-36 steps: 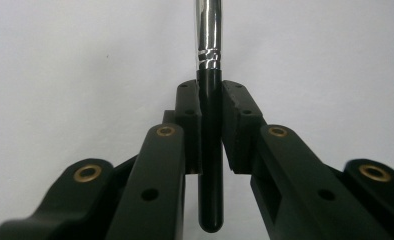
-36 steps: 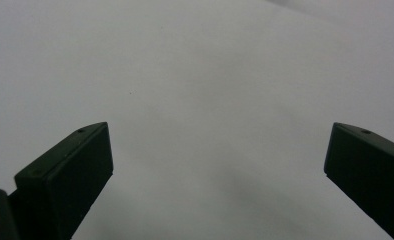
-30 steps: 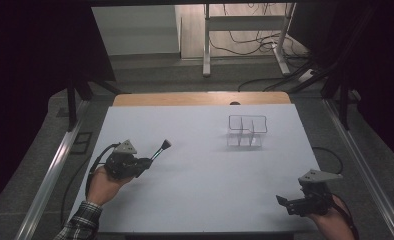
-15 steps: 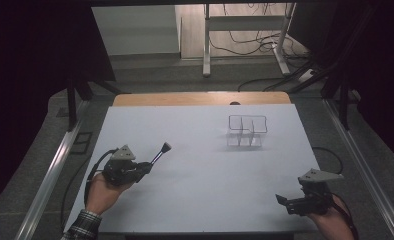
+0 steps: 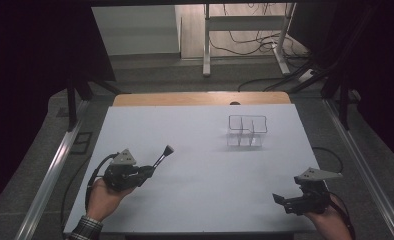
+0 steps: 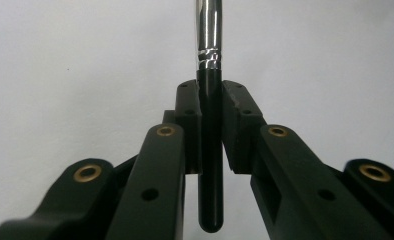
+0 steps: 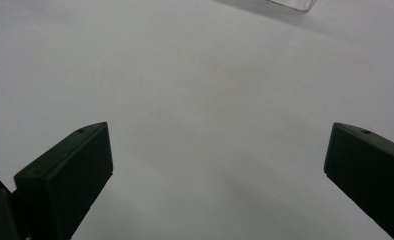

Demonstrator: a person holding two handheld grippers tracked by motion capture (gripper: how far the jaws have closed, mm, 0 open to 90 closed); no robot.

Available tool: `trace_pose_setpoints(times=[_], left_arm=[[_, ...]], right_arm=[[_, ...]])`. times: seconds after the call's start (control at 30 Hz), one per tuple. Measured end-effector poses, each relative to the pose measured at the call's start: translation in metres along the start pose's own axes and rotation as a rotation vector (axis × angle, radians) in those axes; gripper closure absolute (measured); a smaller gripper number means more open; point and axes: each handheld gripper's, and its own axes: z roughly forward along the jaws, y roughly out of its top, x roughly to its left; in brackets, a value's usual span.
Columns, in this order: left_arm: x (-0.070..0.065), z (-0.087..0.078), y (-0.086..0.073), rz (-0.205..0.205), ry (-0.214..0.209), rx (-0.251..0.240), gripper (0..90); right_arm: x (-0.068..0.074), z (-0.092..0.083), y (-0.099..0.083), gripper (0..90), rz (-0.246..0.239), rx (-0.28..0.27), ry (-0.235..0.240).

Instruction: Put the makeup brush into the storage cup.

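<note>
Left claw (image 5: pixel 150 171): clamped on black handle of a makeup brush (image 5: pixel 162 155), bristle end raised above white bench (image 5: pixel 205 150), left half. Right claw (image 7: pixel 217 165): jaws wide apart, nothing between, near right front corner. Clear, probably acrylic, compartment organizer (image 5: pixel 247 131): well apart, toward far right.

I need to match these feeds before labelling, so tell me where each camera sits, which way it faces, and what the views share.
High view: above the person's side, facing forward and down on the white table; both forearms and each hand-held gripper show, left, right.
Left gripper view: rides the left hand-held gripper, looking along jaws shut on a black-handled makeup brush with a silver ferrule.
Right gripper view: rides the right hand-held gripper, jaws open over the table.
Shared: the clear plastic divided organiser.
</note>
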Motion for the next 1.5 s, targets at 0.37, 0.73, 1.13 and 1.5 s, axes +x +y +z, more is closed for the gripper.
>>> trace_pose_setpoints(times=[0.37,0.73,1.13,1.5], left_arm=[[-0.011,0.0,-0.001,-0.014,-0.022,-0.028,79.3],[-0.026,-0.001,0.001,-0.009,-0.045,-0.049,79.2],[-0.034,0.006,0.006,0.009,-0.069,-0.054,79.3],[-0.036,0.016,0.012,0.014,-0.11,-0.055,79.3]], right_arm=[[0.007,0.003,0.006,0.0,-0.006,-0.034,0.042],[0.013,0.009,0.015,0.0,0.003,-0.085,0.079],[0.017,0.017,0.022,0.0,0.004,-0.103,0.103],[0.026,0.03,0.032,0.0,-0.013,-0.08,0.147]])
